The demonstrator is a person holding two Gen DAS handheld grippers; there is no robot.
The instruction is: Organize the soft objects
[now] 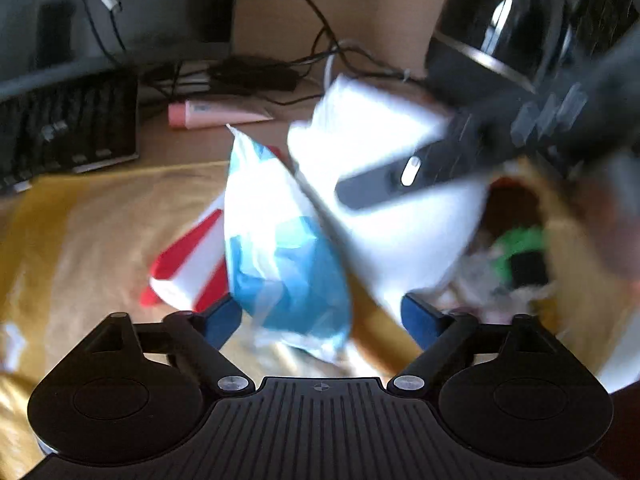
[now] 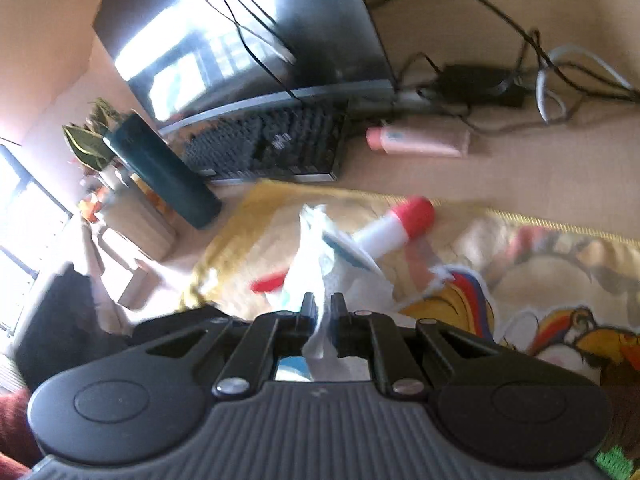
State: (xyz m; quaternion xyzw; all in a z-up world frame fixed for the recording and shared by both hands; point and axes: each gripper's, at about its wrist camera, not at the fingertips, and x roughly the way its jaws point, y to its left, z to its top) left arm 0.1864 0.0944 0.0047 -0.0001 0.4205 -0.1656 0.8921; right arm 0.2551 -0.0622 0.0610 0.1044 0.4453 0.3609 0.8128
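Right wrist: right gripper (image 2: 323,307) clamped on white plastic bag (image 2: 316,248); left gripper (image 1: 320,316) agape.

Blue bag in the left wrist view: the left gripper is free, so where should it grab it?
Probably its near end: the blue bag lies between the open left gripper's fingers, so push straight ahead and close on that soft, crumpled part. The right gripper is shut on white plastic.
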